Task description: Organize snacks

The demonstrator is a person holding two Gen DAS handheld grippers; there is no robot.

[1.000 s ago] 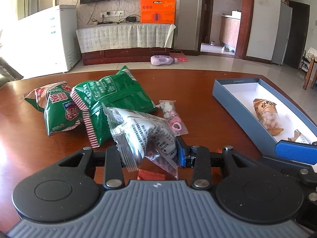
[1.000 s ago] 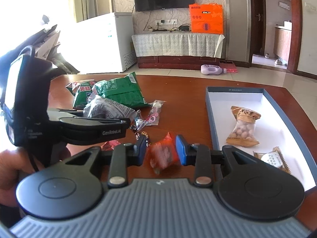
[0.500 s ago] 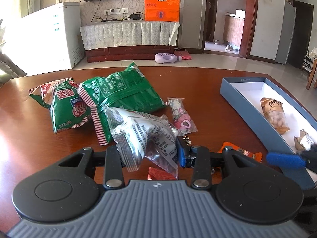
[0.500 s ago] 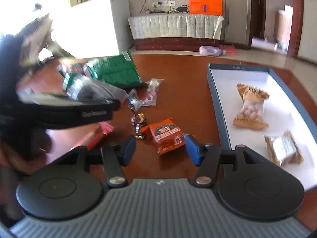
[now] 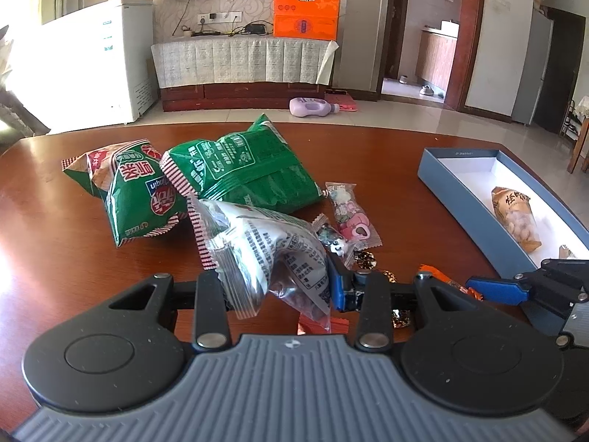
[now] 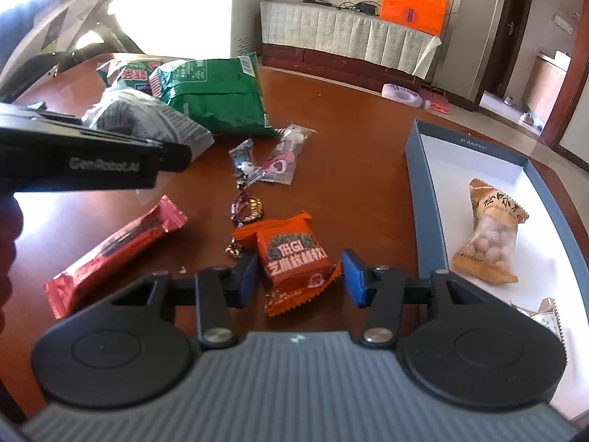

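Note:
My left gripper point(image 5: 283, 287) is shut on a clear bag with white print point(image 5: 272, 254), held just above the brown table point(image 5: 397, 169). The same bag point(image 6: 147, 118) shows at the left of the right wrist view, above the left gripper's black body. My right gripper point(image 6: 300, 280) hangs low over the table with its jaws closing. An orange packet point(image 6: 294, 261) lies flat between its blue pads, which do not press on it. One of the right gripper's fingers point(image 5: 497, 289) reaches in from the right edge of the left wrist view.
A blue box point(image 6: 412, 191) at the right holds a bag of coated nuts point(image 6: 493, 235) and a small pale packet point(image 6: 545, 316). Two green bags point(image 5: 239, 169) point(image 5: 136, 191) lie at the back left. A red bar point(image 6: 114, 250), foil candies point(image 6: 250, 208) and a pink candy pack point(image 6: 283, 158) lie between.
The right gripper let the orange packet drop onto the table, sank toward it with wide jaws, and has since narrowed around it. The left gripper kept its hold on the printed bag.

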